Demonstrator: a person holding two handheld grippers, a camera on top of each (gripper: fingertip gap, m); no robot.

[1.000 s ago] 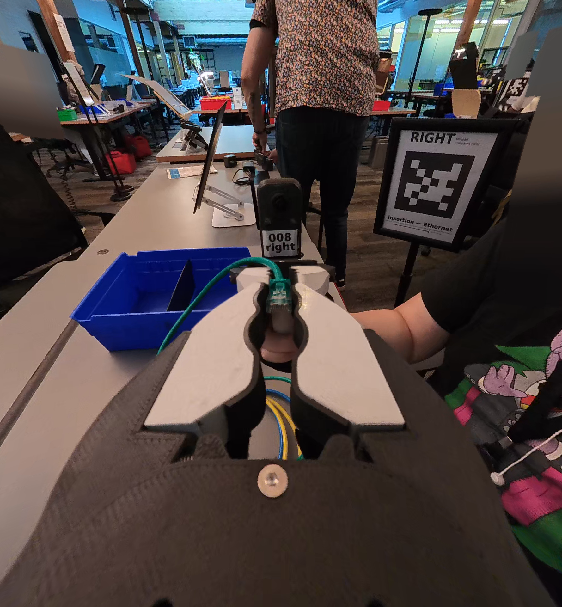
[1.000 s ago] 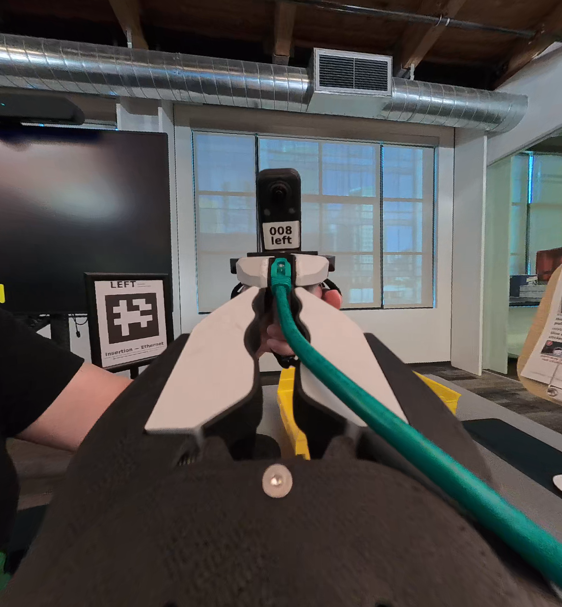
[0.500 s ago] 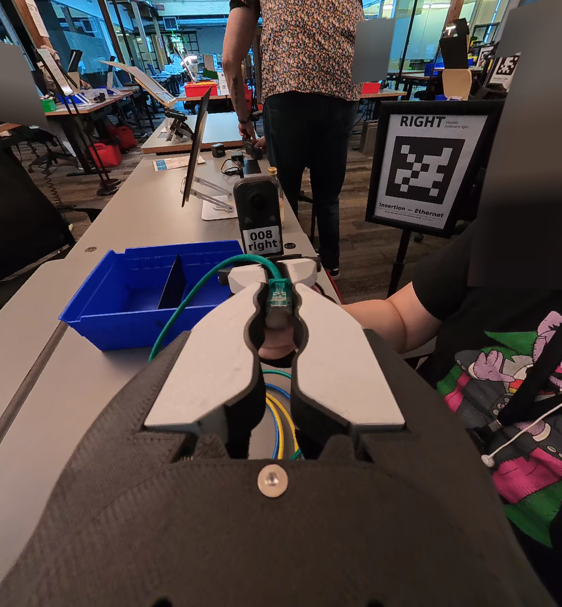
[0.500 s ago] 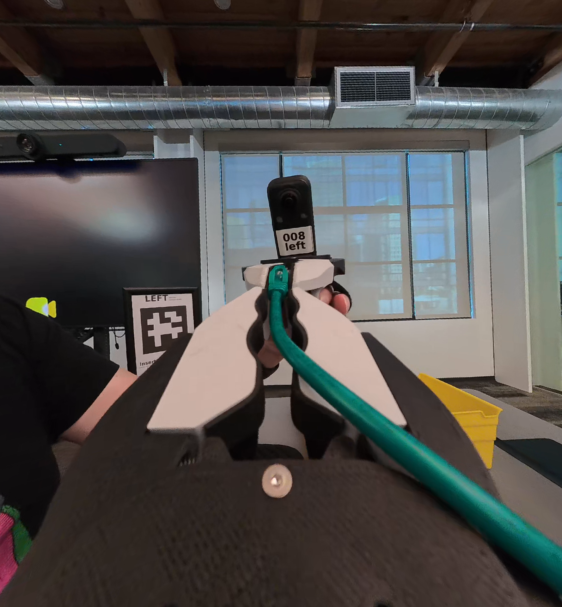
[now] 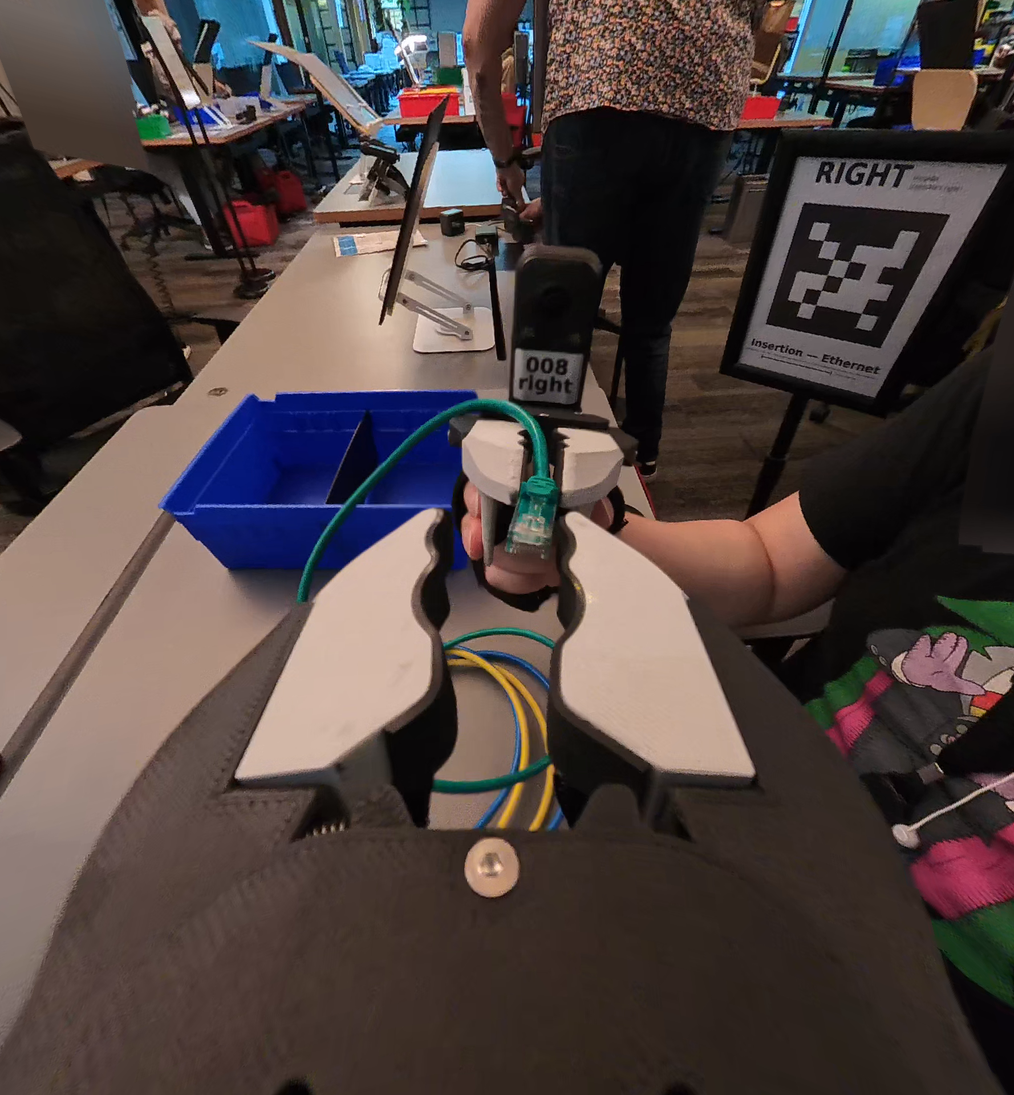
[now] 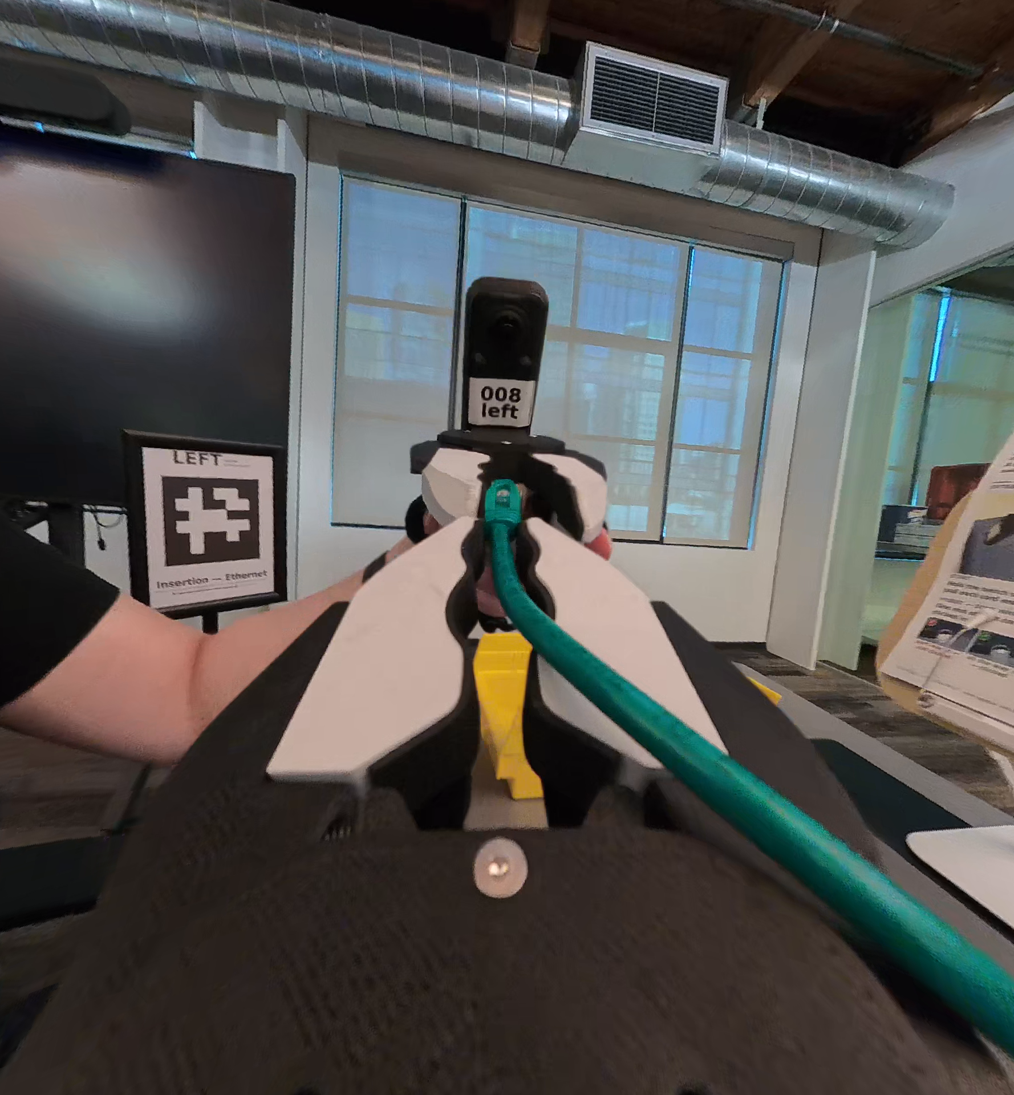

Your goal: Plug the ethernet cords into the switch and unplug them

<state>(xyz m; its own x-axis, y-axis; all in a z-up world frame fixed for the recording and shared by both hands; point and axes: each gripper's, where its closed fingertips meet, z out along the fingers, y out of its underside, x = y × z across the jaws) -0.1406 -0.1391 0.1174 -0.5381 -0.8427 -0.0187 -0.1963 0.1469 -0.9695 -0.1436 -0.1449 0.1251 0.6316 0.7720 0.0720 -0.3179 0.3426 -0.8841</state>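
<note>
The green ethernet cable point(image 6: 670, 729) runs up between my right gripper's point(image 6: 497, 533) fingers, which are shut on it just behind its plug point(image 6: 501, 500). In the left wrist view the right gripper point(image 5: 543, 468) faces me, with the green plug point(image 5: 531, 515) hanging down from its tips. My left gripper point(image 5: 504, 524) is open, its fingertips on either side of the plug without gripping it. It also shows in the right wrist view point(image 6: 513, 480), jaws apart. The switch is not in view.
A blue divided bin point(image 5: 315, 474) stands on the grey table point(image 5: 107, 592). Yellow, blue and green cable loops point(image 5: 516, 729) lie under my left gripper. A yellow bin point(image 6: 501, 699) and a paper stand point(image 6: 996, 622) are in the right wrist view. A person point(image 5: 629, 148) stands behind. The tips of both grippers are at nearly the same place.
My left gripper was shut on the green plug and has opened, letting it go. The right gripper keeps hold of the cable, and the plug now tilts downward.
</note>
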